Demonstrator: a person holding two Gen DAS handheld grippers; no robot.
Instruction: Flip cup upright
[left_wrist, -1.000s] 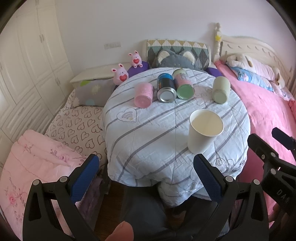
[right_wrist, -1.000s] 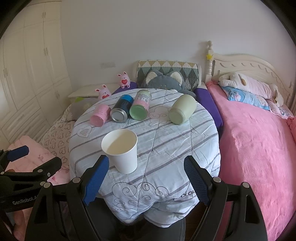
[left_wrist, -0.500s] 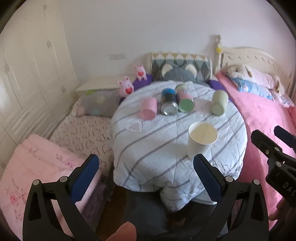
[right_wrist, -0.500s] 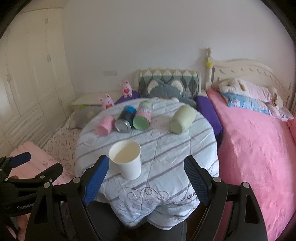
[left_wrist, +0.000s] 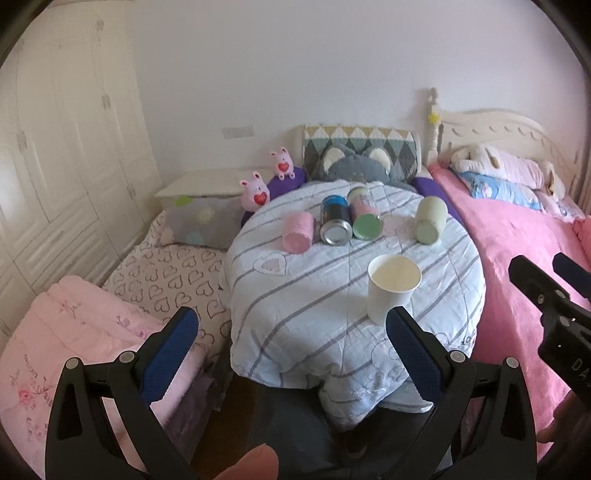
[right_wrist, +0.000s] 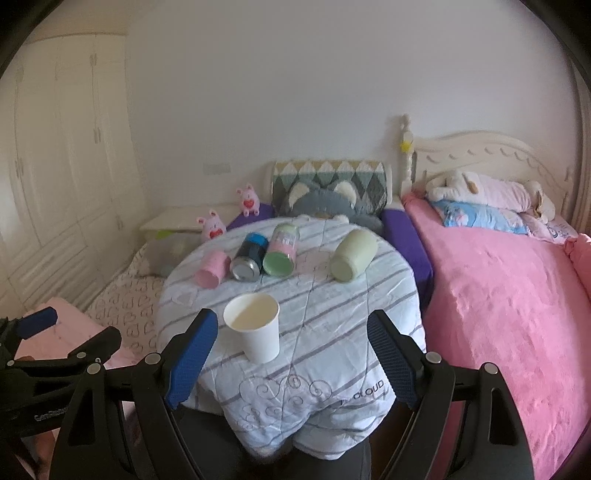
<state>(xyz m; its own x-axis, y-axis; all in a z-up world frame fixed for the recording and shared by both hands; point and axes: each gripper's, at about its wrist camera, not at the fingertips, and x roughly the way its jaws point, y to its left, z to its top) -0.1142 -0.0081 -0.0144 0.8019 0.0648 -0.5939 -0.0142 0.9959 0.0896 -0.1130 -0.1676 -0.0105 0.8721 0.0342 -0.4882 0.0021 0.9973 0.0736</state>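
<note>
A white paper cup (left_wrist: 392, 288) stands upright, mouth up, on the round table covered with a striped white quilt (left_wrist: 314, 295); it also shows in the right wrist view (right_wrist: 255, 332). My left gripper (left_wrist: 291, 354) is open and empty, held back from the table's near edge. My right gripper (right_wrist: 291, 354) is open and empty too, also short of the near edge, with the cup just ahead of its left finger. Neither gripper touches the cup.
At the table's far side lie a pink cup (left_wrist: 298, 236), a blue can (left_wrist: 335, 221), a green-lidded jar (left_wrist: 365, 218) and a pale green cup (left_wrist: 429, 219), all on their sides. A pink bed (right_wrist: 498, 295) is at the right, bedding and wardrobes at the left.
Both grippers have drawn back and up from the table, so the table and cup look smaller and farther. The cup stays upright and still.
</note>
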